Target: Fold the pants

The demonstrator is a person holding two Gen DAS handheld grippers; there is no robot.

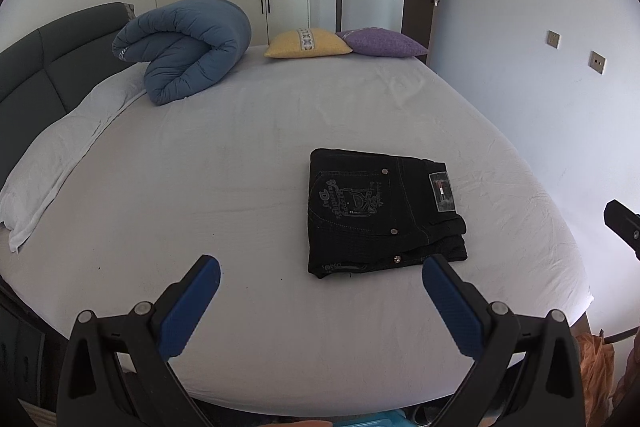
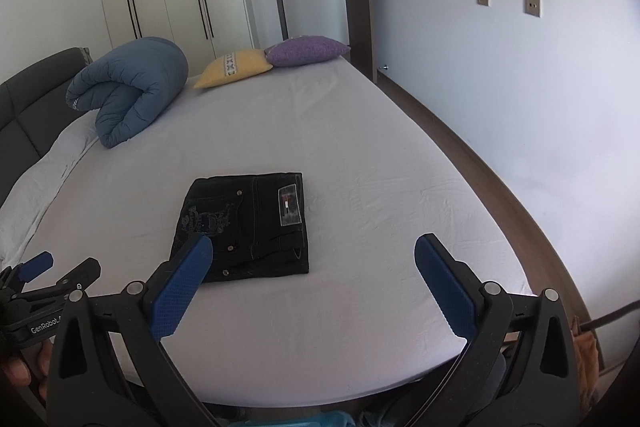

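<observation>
Left gripper (image 1: pixel 321 277): blue-padded fingers (image 1: pixel 192 311) spread wide apart, nothing between them, held above the near edge of the bed (image 1: pixel 240 147). Right gripper (image 2: pixel 313 259): same condition, fingers (image 2: pixel 442 287) wide apart and empty, also held back over the near edge. In the right wrist view the left gripper shows at the lower left, well clear of the garment

Pants (image 1: pixel 380 213): black denim, lying on the pale sheet a little beyond both grippers, toward the near part of the mattress. They form a compact, roughly square stack; back pocket with pale embroidery faces up, brand patch (image 1: pixel 442 193) on the waistband side. Several layers visible at the near and right edges of the stack, edges fairly well aligned, only a slight spill of lower layers at the near right corner. Neither gripper touches the cloth

Judgement on progress: folding looks essentially complete. No loose leg trails out, and both tools stand off empty. What may remain, if anything, is squaring up that near right corner or pressing the stack flat; cannot tell from these views whether the hidden layers are even

Further out: rolled blue duvet (image 1: pixel 184 49) by the grey headboard (image 1: pixel 52 67), yellow cushion (image 1: pixel 306 43) and purple cushion (image 1: pixel 386 43) at the far edge, wardrobe doors and open doorway behind
</observation>
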